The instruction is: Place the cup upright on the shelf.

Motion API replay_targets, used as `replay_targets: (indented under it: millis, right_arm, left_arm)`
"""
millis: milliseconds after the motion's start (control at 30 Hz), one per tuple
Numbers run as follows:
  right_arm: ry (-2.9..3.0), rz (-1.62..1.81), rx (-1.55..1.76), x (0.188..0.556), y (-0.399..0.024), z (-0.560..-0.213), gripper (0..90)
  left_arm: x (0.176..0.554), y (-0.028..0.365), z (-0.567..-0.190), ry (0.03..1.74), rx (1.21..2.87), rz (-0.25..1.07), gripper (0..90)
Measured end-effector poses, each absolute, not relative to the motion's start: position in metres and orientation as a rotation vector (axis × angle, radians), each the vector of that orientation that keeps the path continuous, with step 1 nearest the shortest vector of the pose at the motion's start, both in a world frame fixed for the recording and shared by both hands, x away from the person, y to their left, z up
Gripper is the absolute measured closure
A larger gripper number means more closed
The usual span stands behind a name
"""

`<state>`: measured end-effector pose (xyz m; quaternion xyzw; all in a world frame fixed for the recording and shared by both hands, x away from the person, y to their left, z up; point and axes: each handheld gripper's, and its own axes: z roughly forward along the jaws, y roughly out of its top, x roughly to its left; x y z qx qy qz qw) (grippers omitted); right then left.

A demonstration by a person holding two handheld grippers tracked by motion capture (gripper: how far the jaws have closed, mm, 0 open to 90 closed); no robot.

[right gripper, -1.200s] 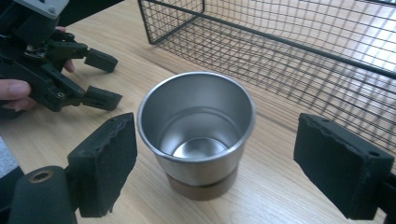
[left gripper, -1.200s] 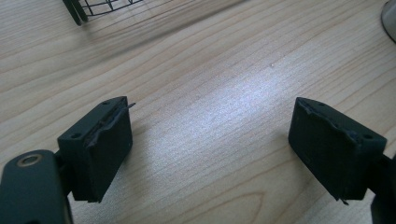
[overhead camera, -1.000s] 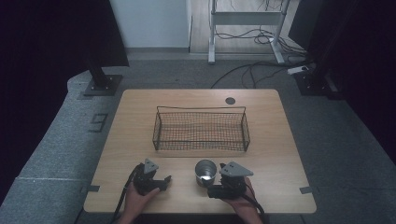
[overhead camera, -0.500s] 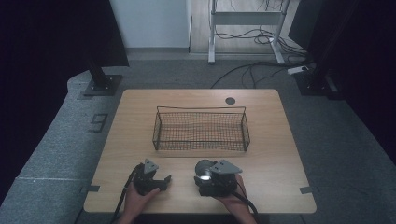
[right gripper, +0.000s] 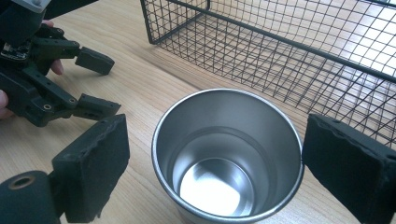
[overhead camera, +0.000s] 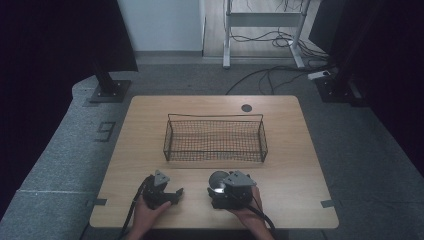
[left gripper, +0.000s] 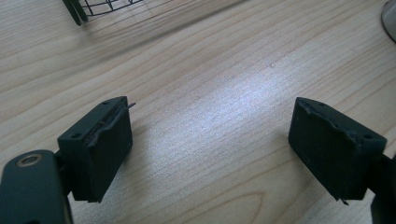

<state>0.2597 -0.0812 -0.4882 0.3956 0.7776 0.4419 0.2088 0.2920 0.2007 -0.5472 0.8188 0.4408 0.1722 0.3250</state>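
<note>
An empty steel cup [right gripper: 227,154] stands upright on the wooden table [overhead camera: 300,165], and in the high view the cup [overhead camera: 217,180] is near the front edge. My right gripper [right gripper: 219,163] is open with its jaws on either side of the cup; whether they touch it I cannot tell. In the high view the right gripper [overhead camera: 220,189] lies just behind the cup's near side. My left gripper [left gripper: 210,149] rests open over bare wood, and in the high view the left gripper [overhead camera: 176,194] sits at the front left.
A black wire basket [overhead camera: 215,139] stands empty in the middle of the table, just beyond the cup; its mesh wall [right gripper: 299,51] rises close behind the cup. A round cable hole [overhead camera: 246,107] lies at the table's far edge. The left gripper's body [right gripper: 42,70] lies left of the cup.
My right gripper has slid left and forward, bringing its open jaws around the steel cup. The left gripper has stayed where it was.
</note>
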Motion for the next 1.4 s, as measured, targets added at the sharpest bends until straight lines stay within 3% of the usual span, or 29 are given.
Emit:
replay_targets:
  millis: [567,800,1400]
  right_arm:
    - [2.208,1.181,1.142,0.277,-0.074,-0.509,1.4]
    - [2.209,1.181,1.133,0.279,-0.073,-0.510,12.3]
    - [2.178,1.195,1.129,0.279,-0.076,-0.508,13.2]
  left_arm:
    - [0.292,0.201,-0.547,1.156,2.146,0.452,13.5]
    - [0.292,0.201,-0.547,1.156,2.146,0.452,13.5]
    - [0.292,0.201,-0.547,1.156,2.145,0.452,13.5]
